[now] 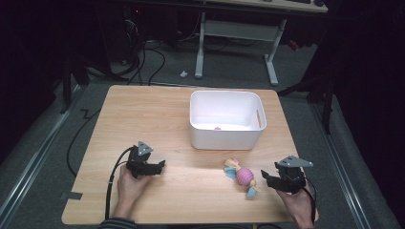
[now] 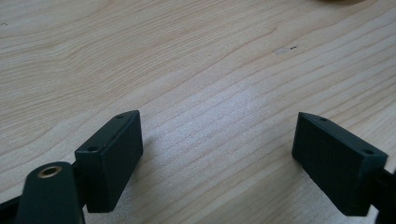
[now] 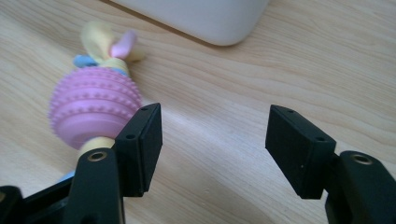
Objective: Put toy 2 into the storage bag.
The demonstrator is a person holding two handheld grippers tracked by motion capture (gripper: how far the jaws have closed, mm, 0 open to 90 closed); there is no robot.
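A pink knobbly ball toy [image 1: 244, 176] with yellow, blue and pink cloth ends lies on the wooden table [image 1: 143, 114], in front of a white bin [image 1: 224, 138]. My right gripper [image 1: 266, 177] sits just right of the toy, its jaws apart with nothing between them. In the right gripper view the toy [image 3: 95, 109] lies outside the left jaw, and the gripper [image 3: 215, 135] points past it toward the bin's corner [image 3: 205, 18]. My left gripper [image 1: 160, 167] rests open near the front left, and in its own view the gripper [image 2: 217, 135] has bare wood between its jaws.
A small pink item [image 1: 218, 128] lies inside the bin. A piece of grey tape [image 1: 71, 195] sits at the table's front left corner. Beyond the table stand a desk's white legs [image 1: 199, 45] and floor cables [image 1: 153, 57].
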